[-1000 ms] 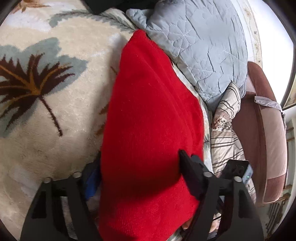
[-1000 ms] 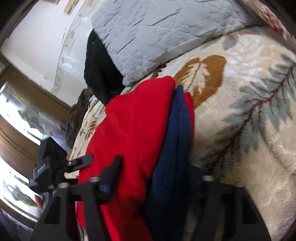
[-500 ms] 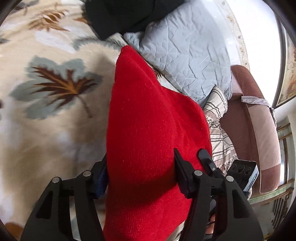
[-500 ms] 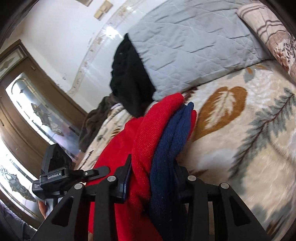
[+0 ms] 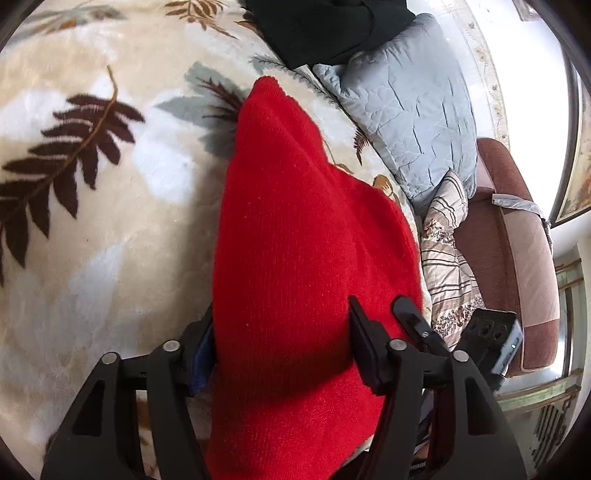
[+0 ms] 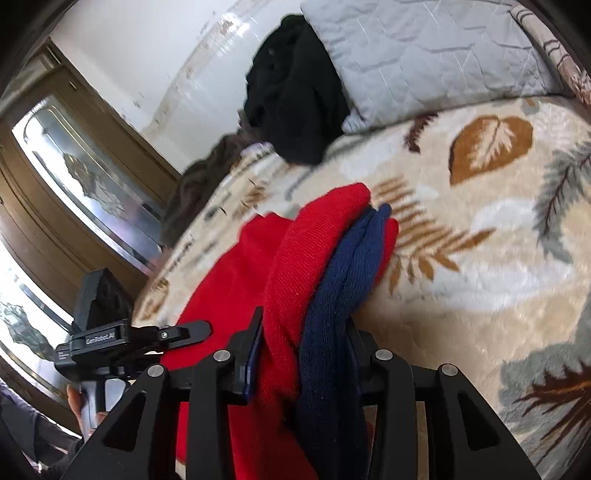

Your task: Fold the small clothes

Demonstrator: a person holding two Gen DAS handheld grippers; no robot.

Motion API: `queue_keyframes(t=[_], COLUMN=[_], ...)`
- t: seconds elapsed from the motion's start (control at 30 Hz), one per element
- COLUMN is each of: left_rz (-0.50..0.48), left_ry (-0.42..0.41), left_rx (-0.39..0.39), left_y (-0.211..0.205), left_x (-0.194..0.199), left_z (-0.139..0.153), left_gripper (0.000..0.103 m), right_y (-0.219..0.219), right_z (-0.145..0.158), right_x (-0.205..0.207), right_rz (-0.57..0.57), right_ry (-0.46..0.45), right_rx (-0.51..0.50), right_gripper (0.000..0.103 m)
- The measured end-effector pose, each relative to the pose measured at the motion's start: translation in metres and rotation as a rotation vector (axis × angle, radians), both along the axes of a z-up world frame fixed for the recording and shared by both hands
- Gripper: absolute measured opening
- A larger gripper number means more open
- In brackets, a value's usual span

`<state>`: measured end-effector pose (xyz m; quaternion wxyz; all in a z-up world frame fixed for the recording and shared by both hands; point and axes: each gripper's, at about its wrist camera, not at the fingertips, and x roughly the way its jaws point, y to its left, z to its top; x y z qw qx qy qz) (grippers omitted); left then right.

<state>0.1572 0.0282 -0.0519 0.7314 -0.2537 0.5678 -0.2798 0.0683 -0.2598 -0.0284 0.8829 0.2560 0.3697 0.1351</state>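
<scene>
1. Gripping the red garment [image 5: 295,221] in the left claw [image 5: 282,332], opening the jaws a touch, with the knit filling the gap and pressing against both pads
2. Pinching the same piece in the right claw [image 6: 304,332], clamped narrow on a bunched edge of red together with navy fabric [image 6: 351,266]
3. Hanging between the two claws over the leaf-print blanket [image 5: 92,240] of the bed, clear of it at the near end; impossible to tell whether touching or just above it at the far tip
4. Running straight ahead from each claw: long axis along the fingers, near end in the grip, far tip pointing toward the grey quilted pillow [image 5: 413,122] and the black clothing [image 5: 325,29] heaped beside it
5. Sitting side by side on one short edge, left claw on the broad red panel, right claw on the rolled red-and-navy side; level with each other, neither nearer the far tip
6. Looks like mid-carry within the fold, not yet laid flat
7. Probably calling for lowering the far tip onto the blanket first, then laying the held edge down with the cloth stretched between both claws
8. Risking a slip on the left side, should those jaws widen much more, dumping the broad panel in a heap
</scene>
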Motion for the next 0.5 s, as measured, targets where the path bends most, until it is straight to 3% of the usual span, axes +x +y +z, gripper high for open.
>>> queue_keyframes(t=[0.07,0.13,0.23,0.33,0.4,0.47,0.5], left_rz=[-0.012,-0.026,-0.014,0.072,0.074,0.057,0.034], left_ry=[-0.004,-0.004,-0.011,-0.136,-0.207,-0.268,-0.286], left_rx=[-0.013,-0.012,-0.014,-0.037,0.007,0.094,0.142], left_y=[0.000,-0.002,0.009,0.032,0.028,0.011,-0.001], left_x=[0.000,0.002,-0.003,-0.008,-0.002,0.004,0.006], left_z=[-0.005,-0.007,0.004,0.039,0.056,0.062,0.058], left_gripper=[0.071,0.073,0.072,0.070,0.070,0.070,0.070], right_y=[-0.006,-0.014,-0.025,-0.032,-0.038,-0.033,-0.025], right_z=[-0.014,-0.029,-0.037,-0.017,0.000,0.014,0.019], right_x=[0.002,0.002,-0.003,-0.012,-0.017,-0.014,-0.010], right_rz=[-0.015,-0.039,-0.076,-0.148,-0.193,-0.163,-0.123], right_ry=[0.035,0.075,0.114,0.091,0.002,-0.097,-0.131], right_rx=[0.007,0.044,0.129,0.099,0.092,0.071,0.050], right_gripper=[0.043,0.059,0.062,0.065,0.064,0.050,0.027])
